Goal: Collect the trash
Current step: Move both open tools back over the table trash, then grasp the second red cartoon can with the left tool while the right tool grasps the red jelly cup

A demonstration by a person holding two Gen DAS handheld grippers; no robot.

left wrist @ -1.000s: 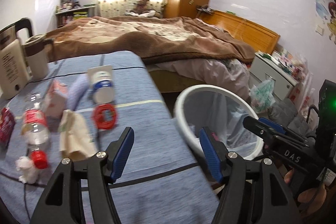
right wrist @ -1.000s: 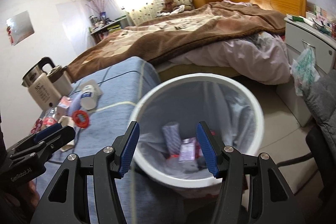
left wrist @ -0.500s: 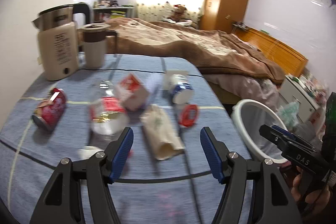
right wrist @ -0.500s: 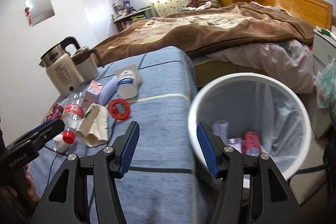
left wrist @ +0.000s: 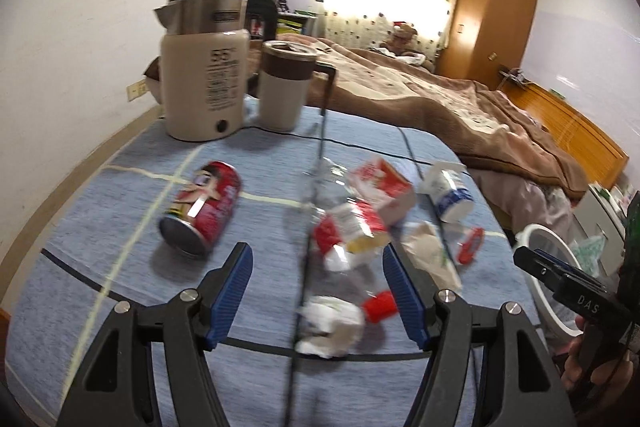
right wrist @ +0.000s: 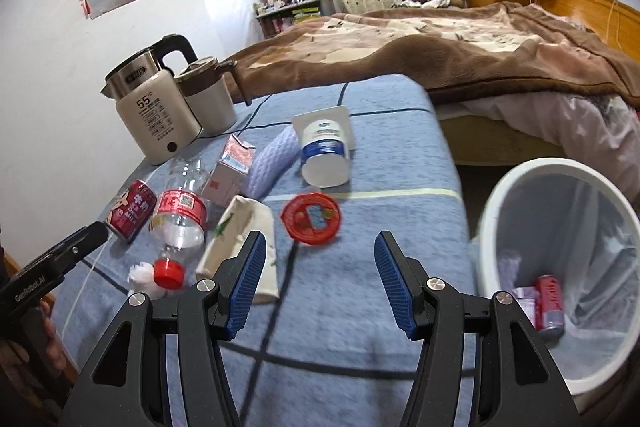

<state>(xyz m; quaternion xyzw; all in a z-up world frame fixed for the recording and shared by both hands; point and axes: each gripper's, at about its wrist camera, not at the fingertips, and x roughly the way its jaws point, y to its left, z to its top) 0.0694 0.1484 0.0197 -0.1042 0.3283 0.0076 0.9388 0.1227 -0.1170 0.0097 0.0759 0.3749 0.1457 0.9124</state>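
Trash lies on the blue cloth-covered table (right wrist: 360, 291): a red can (left wrist: 202, 213) (right wrist: 130, 211), a clear plastic bottle with a red cap (left wrist: 344, 235) (right wrist: 178, 223), a white tissue wad (left wrist: 330, 319) (right wrist: 142, 275), a red-white carton (right wrist: 232, 171), a paper bag (right wrist: 244, 247), a red round lid (right wrist: 312, 217) and a white-blue cup (right wrist: 326, 155). My left gripper (left wrist: 316, 293) is open and empty just before the bottle and tissue. My right gripper (right wrist: 318, 285) is open and empty just short of the red lid. The white bin (right wrist: 560, 267) stands right of the table.
A kettle (left wrist: 206, 83) (right wrist: 154, 111) and a brown-lidded mug (left wrist: 284, 87) stand at the table's far left. A black cord (left wrist: 312, 219) runs across the trash. A purple textured item (right wrist: 274, 163) lies by the carton. A bed (right wrist: 460, 43) with a brown blanket lies beyond.
Both grippers have swung left, away from the bin and toward the trash on the table. The left one now faces the bottle and can. Both stayed open.
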